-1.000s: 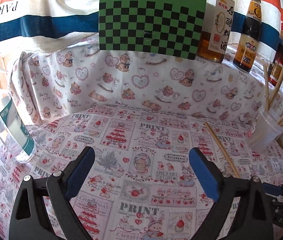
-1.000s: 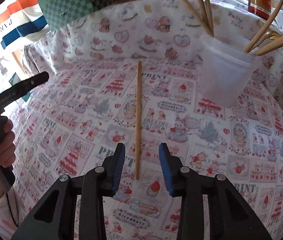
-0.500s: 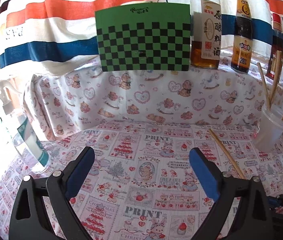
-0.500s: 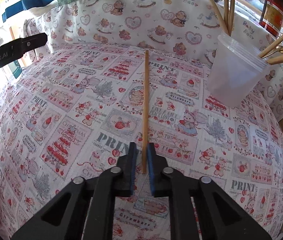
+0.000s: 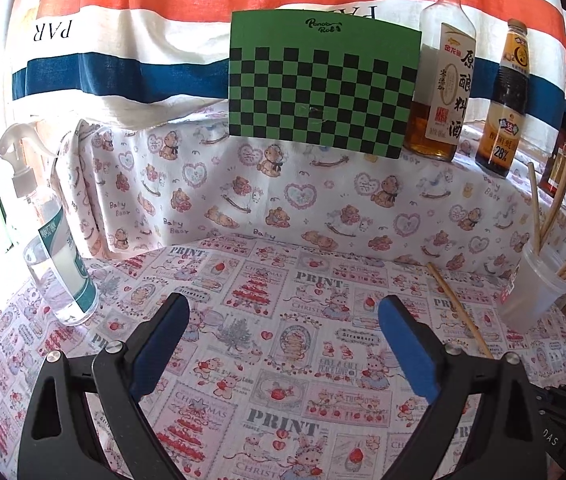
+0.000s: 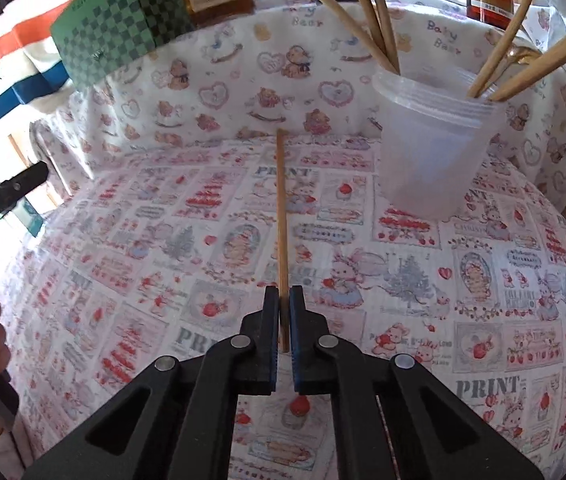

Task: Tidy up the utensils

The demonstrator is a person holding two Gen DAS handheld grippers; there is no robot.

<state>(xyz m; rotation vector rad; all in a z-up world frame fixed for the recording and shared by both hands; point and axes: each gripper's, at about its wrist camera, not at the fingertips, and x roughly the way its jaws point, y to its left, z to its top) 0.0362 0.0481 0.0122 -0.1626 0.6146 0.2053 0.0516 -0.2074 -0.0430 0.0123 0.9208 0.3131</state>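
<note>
Standing at the left edge of the bench covered with the printed cartoon cloth (image 5: 283, 320): a clear plastic spray bottle with a white trigger and green label (image 5: 57, 264), upright. Hovering over the middle of the cloth, jaws spread wide and gripping nothing: the black left gripper with blue pads (image 5: 283, 332). Lying flat right of centre, pointing toward the back edge: a single thin wooden chopstick (image 6: 281, 216). Pinching its near end, jaws nearly closed around it: the black right gripper (image 6: 281, 300). Sitting near the back right corner, just right of the chopstick's far end: a translucent plastic cup (image 6: 435, 152), holding several more wooden chopsticks (image 6: 379, 20) leaning outward against its rim.

Likely risk: gripping so close to one end, letting the long free length droop or swivel during lifting. Another: the swinging tip striking the light cup and tipping it, spilling the chopsticks inside.
</note>
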